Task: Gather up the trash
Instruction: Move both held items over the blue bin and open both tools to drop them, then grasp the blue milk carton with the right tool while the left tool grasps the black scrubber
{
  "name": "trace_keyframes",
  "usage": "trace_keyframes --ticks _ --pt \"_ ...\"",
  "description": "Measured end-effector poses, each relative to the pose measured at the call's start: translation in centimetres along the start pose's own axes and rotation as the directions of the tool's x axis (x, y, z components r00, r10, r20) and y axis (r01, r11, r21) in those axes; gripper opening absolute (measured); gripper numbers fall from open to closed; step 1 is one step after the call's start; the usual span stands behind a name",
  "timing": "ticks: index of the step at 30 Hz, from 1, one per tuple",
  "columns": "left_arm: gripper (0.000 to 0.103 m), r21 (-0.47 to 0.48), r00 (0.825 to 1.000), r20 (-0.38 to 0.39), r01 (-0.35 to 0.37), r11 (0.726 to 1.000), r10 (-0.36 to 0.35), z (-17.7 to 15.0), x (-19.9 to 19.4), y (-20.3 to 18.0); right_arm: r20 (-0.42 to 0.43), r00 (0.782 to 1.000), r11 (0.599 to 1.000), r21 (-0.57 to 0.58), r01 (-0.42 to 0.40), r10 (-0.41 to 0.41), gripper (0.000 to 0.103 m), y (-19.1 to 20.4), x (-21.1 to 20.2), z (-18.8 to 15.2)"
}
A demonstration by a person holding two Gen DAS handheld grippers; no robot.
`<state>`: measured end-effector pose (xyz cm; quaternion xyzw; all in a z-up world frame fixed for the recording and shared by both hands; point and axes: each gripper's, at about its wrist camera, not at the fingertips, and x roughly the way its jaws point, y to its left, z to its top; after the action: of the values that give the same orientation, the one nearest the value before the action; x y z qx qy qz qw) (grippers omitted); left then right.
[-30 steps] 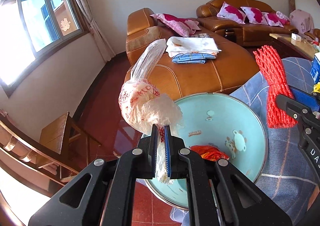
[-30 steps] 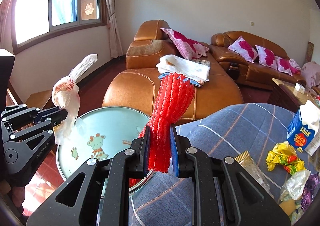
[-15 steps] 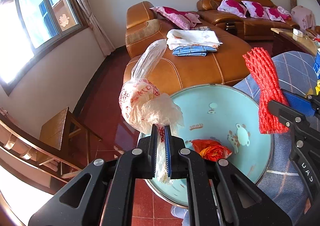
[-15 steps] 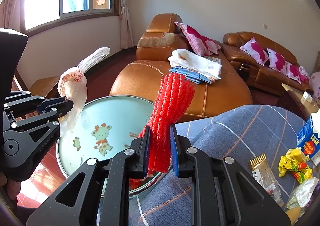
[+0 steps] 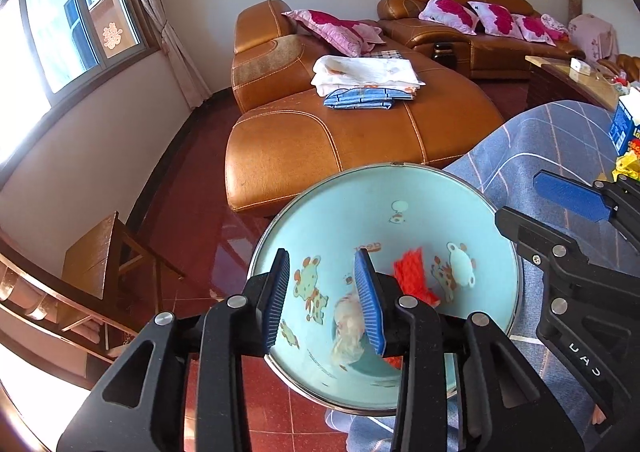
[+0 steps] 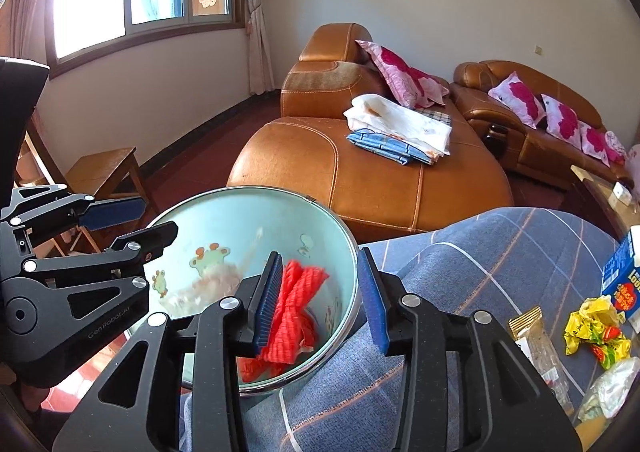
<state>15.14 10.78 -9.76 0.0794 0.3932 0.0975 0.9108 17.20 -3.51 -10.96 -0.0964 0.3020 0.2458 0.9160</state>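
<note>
A round pale-blue enamel basin with cartoon animal prints and a metal rim (image 5: 400,180) is seen at the edge of a surface covered with a blue-grey checked cloth (image 6: 480,252), above a red tiled floor (image 5: 192,220). The left gripper (image 5: 322,296) is held over the basin with its blue-padded jaws spread apart and nothing between them. A crumpled translucent white plastic bag (image 5: 348,328), blurred in both views, is seen inside the basin just below those jaws. The right gripper (image 6: 322,300) is likewise held wide apart and empty over the basin's near rim. A bright red plastic mesh net (image 6: 294,312) is seen in the basin beside the bag, and whether it touches the right gripper's left pad cannot be told. On the cloth to the right, well apart from the basin, more litter is left: a crumpled yellow wrapper (image 6: 596,326), a clear plastic snack packet with a gold top (image 6: 536,340) and a blue carton (image 6: 620,272). Behind the basin a tan leather sofa (image 5: 340,132) is seen, with folded white and blue cloths (image 5: 368,82) laid on its seat
</note>
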Motion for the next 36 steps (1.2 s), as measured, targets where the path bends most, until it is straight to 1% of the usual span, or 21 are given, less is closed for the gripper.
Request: trace_keyframes --ticks 1,2,6,9,14,15,17,18,19,21,22,24,25,27,28,29,30,32,33,34,36 --pt "0.042 -0.001 1.000 0.001 0.000 1.000 0.000 0.0 0.0 0.0 0.001 1.000 1.000 0.003 0.001 -0.001 0.042 0.0 0.0 0.0" --pt "0.044 -0.002 1.000 0.002 0.002 1.000 -0.002 0.0 0.0 0.0 0.003 1.000 1.000 0.006 0.002 -0.002 0.044 -0.1 -0.1 -0.1" --pt "0.046 0.004 1.000 0.002 0.007 1.000 -0.007 0.0 -0.1 -0.2 0.011 1.000 1.000 0.012 0.009 -0.009 0.048 -0.1 -0.3 -0.1" --pt "0.053 0.001 1.000 0.001 0.007 1.000 -0.007 0.0 -0.1 -0.3 0.016 1.000 1.000 0.015 0.016 -0.016 0.053 -0.2 -0.5 -0.2" --pt "0.054 -0.009 1.000 0.003 0.010 1.000 -0.010 0.1 -0.3 -0.1 0.019 1.000 1.000 0.020 0.023 -0.023 0.053 -0.3 -0.5 -0.1" --pt "0.055 -0.012 1.000 0.004 0.011 1.000 -0.011 0.1 -0.3 0.0 0.019 0.999 0.999 0.021 0.029 -0.029 0.054 -0.3 -0.5 -0.1" --pt "0.060 -0.020 1.000 0.009 0.016 1.000 -0.016 0.3 -0.6 0.2 0.033 0.998 0.998 0.025 0.061 -0.062 0.055 -0.4 -1.0 -0.1" --pt "0.063 -0.026 1.000 0.017 0.018 1.000 -0.017 0.3 -0.9 0.3 0.038 0.996 0.996 0.031 0.084 -0.086 0.058 -0.5 -1.3 0.0" --pt "0.065 -0.033 0.999 0.026 0.019 0.999 -0.018 0.4 -1.2 0.4 0.042 0.994 0.994 0.053 0.097 -0.099 0.059 -0.8 -2.0 0.2" --pt "0.065 -0.045 0.999 0.038 0.030 0.999 -0.028 0.5 -1.7 0.5 0.059 0.992 0.989 0.106 0.106 -0.113 0.060 -1.6 -3.9 0.7" --pt "0.065 -0.049 0.999 0.040 0.035 0.998 -0.033 0.5 -1.9 0.4 0.072 0.989 0.984 0.129 0.121 -0.131 0.063 -1.9 -5.2 1.0" --pt "0.065 -0.057 0.998 0.039 0.057 0.997 -0.055 0.2 -2.4 -0.3 0.106 0.980 0.976 0.157 0.148 -0.166 0.073 -2.4 -7.9 1.0" --pt "0.066 -0.053 0.997 0.039 0.075 0.996 -0.073 0.0 -2.7 -0.8 0.114 0.975 0.972 0.165 0.170 -0.190 0.073 -2.7 -9.4 0.8" --pt "0.066 -0.022 0.994 0.041 0.105 0.994 -0.104 -0.6 -3.4 -2.6 0.113 0.965 0.960 0.181 0.212 -0.235 0.073 -3.4 -12.0 -0.2" --pt "0.066 0.001 0.992 0.042 0.120 0.993 -0.120 -1.0 -3.8 -3.6 0.110 0.959 0.952 0.198 0.235 -0.260 0.078 -3.9 -13.3 -1.0" --pt "0.066 0.023 0.989 0.042 0.139 0.990 -0.140 -1.4 -4.3 -4.6 0.110 0.951 0.941 0.219 0.260 -0.288 0.086 -4.4 -14.8 -2.0" --pt "0.067 0.046 0.986 0.043 0.157 0.987 -0.159 -1.8 -4.7 -5.6 0.110 0.944 0.930 0.238 0.280 -0.312 0.090 -4.9 -16.1 -3.2" --pt "0.070 0.092 0.982 0.043 0.181 0.979 -0.185 -2.7 -5.4 -7.4 0.084 0.929 0.907 0.266 0.327 -0.360 0.092 -5.9 -18.3 -5.8" --pt "0.074 0.107 0.980 0.045 0.187 0.977 -0.193 -3.1 -5.7 -8.1 0.065 0.921 0.893 0.280 0.352 -0.384 0.093 -6.5 -19.3 -7.1" --pt "0.076 0.116 0.978 0.047 0.196 0.974 -0.202 -3.5 -5.9 -8.7 0.047 0.916 0.881 0.296 0.369 -0.399 0.094 -7.0 -19.9 -8.4" --pt "0.076 0.131 0.973 0.040 0.219 0.967 -0.226 -4.2 -6.4 -9.8 0.011 0.913 0.863 0.331 0.381 -0.407 0.096 -7.9 -21.0 -10.9"
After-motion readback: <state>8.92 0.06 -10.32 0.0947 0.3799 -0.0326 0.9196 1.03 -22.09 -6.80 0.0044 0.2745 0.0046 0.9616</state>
